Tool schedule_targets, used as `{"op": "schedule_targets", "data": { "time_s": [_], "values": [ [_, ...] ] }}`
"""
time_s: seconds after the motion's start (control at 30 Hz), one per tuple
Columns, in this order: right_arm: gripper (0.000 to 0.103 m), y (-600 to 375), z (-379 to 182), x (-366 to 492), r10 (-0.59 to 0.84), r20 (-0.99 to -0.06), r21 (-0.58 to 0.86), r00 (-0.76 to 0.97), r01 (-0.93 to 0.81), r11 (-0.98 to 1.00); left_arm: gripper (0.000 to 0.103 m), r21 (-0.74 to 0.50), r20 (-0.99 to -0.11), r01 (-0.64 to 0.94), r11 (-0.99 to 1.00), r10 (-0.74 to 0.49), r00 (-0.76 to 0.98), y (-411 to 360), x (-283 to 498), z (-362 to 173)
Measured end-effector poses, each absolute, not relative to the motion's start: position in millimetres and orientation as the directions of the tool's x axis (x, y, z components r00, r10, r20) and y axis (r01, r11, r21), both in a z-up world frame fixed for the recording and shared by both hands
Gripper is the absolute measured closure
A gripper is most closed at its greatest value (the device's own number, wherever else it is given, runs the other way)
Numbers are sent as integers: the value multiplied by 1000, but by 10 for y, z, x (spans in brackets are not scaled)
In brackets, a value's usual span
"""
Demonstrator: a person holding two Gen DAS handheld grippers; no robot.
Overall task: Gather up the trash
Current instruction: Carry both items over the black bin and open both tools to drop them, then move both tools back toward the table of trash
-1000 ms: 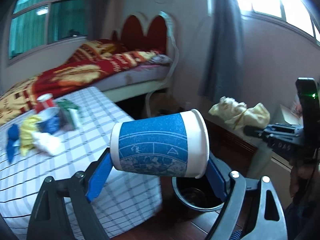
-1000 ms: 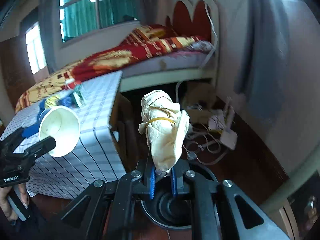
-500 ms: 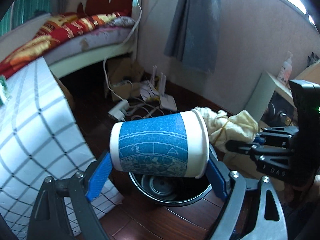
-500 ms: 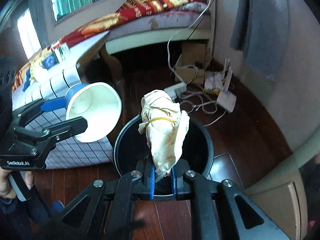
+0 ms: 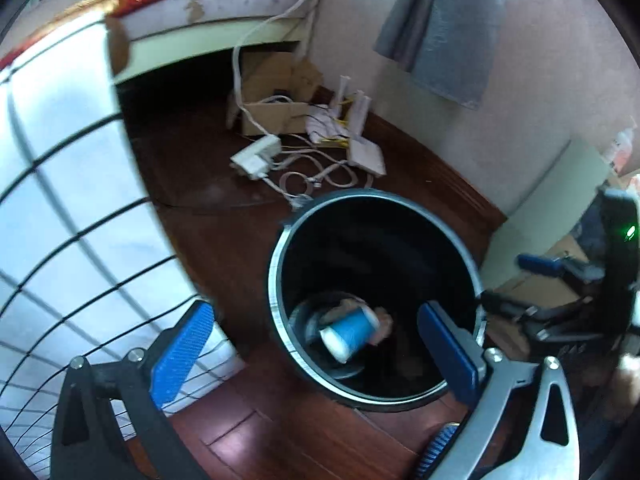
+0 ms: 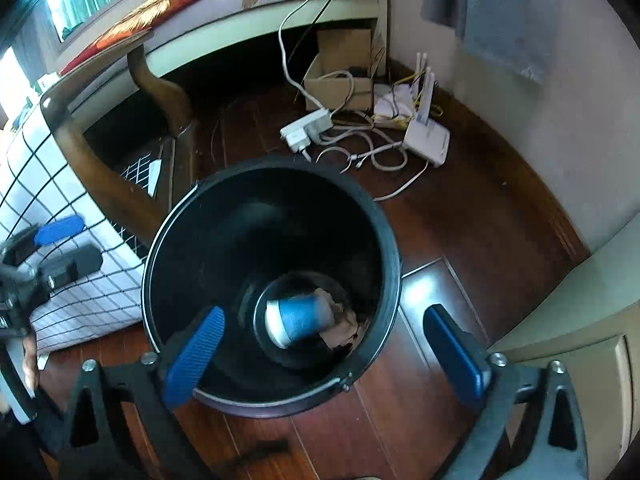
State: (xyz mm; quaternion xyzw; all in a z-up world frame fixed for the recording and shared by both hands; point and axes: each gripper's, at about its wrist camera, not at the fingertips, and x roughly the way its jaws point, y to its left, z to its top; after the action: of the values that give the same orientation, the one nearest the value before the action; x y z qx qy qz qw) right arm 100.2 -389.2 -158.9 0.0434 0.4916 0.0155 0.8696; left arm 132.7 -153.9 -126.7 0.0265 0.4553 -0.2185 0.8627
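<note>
Below your left hand-held gripper, in the left wrist view, the black bin stands on the dark wooden floor; your jaws are opening, the blue pads stand wide apart and nothing is between them; the blue paper cup lies on its side at the bottom of the bin, white mouth toward you, with the crumpled paper wad just behind it and touching it; the checked cloth of the worktop hangs at the left, close beside the bin; beyond the bin a power strip, a tangle of white cables and a cardboard box lie on the floor near the bed; your right hand-held gripper shows at the right edge, blurred.

Over the same bin, in the right wrist view, your right hand-held gripper is also opening, jaws spread wide and empty; the cup lies at the bottom with the paper wad against its right side; a white router sits on the floor beyond, and your left hand-held gripper shows at the left beside the checked cloth.
</note>
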Motion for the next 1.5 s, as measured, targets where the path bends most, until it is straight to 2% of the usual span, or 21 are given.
{"op": "schedule_targets", "data": {
  "time_s": [0.13, 0.37, 1.03, 1.5],
  "values": [
    [0, -3869, -1508, 1042, 64, -838, 95, 542, 30, 995, 0, -86, -781, 358, 930, -285, 555, -1392, 1243, -1176],
    [0, -3699, -1374, 1038, 75, -822, 95, 564, 5, 995, 0, -63, -766, 325, 943, -255, 591, -1237, 1216, -1053],
    [0, -2885, -605, 962, 144, -726, 65, 672, -141, 988, 0, -41, -678, 227, 973, -194, 710, -730, 948, -461],
    [0, -2081, -131, 1079, 250, -638, 51, 728, -284, 957, 0, -43, -605, 53, 998, -68, 794, 54, 759, -100]
  ]
}}
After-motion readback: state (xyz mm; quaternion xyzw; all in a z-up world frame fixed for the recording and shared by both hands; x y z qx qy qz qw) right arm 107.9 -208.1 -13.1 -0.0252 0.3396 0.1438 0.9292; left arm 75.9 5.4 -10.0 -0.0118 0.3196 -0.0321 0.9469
